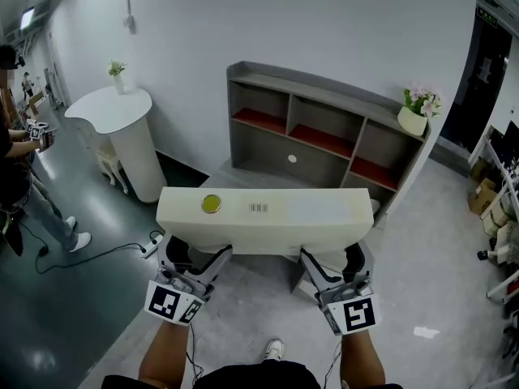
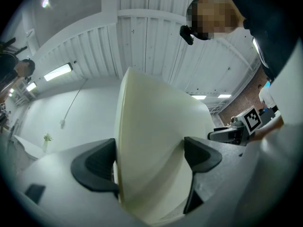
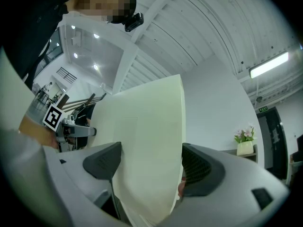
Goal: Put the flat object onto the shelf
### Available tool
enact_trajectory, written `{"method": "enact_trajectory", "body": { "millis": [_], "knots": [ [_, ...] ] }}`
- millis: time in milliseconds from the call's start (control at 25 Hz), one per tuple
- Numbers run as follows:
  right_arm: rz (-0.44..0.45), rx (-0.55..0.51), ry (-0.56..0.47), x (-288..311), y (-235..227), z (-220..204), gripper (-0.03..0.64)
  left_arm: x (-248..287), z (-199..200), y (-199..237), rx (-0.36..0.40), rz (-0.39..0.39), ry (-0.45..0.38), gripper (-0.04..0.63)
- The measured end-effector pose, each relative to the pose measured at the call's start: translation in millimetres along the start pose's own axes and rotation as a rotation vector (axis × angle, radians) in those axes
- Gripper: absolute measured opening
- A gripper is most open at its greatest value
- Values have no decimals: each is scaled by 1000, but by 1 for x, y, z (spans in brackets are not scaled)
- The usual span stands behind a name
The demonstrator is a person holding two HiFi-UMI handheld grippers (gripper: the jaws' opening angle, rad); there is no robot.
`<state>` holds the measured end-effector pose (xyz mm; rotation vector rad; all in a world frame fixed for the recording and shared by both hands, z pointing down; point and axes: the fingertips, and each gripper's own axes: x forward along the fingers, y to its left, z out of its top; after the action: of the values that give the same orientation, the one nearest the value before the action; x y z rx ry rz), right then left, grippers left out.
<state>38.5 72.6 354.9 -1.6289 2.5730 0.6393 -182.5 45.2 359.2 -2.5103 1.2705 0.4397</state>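
Observation:
A long flat cream box (image 1: 263, 215) with a yellow round sticker and a barcode is held level in the air, in front of the grey shelf unit (image 1: 324, 128). My left gripper (image 1: 197, 267) is shut on its left underside edge, and my right gripper (image 1: 332, 267) is shut on its right underside edge. In the left gripper view the cream box (image 2: 151, 145) fills the space between both dark pads (image 2: 94, 164). In the right gripper view the cream box (image 3: 149, 150) is likewise clamped between the pads (image 3: 201, 167).
The shelf unit has red-floored compartments and a potted pink flower (image 1: 418, 108) on its right end. A white curved counter (image 1: 122, 128) with a small plant stands at left. A person (image 1: 20, 152) stands far left. A cable and power strip (image 1: 146, 248) lie on the floor.

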Motion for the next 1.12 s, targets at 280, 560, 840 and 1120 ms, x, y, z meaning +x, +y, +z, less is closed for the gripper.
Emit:
{"method": "enact_trajectory", "body": {
  "millis": [280, 560, 840, 1120],
  "knots": [
    [-8, 41, -56, 38, -52, -3, 425, 60, -18, 3, 8, 5, 7, 456],
    [-6, 33, -62, 56, -100, -24, 425, 110, -35, -3, 20, 5, 7, 456],
    [17, 24, -44, 66, -134, -52, 425, 146, -51, -10, 30, 14, 8, 456],
    [7, 10, -88, 86, -156, -51, 425, 174, -57, -3, 31, 9, -3, 456]
  ]
}}
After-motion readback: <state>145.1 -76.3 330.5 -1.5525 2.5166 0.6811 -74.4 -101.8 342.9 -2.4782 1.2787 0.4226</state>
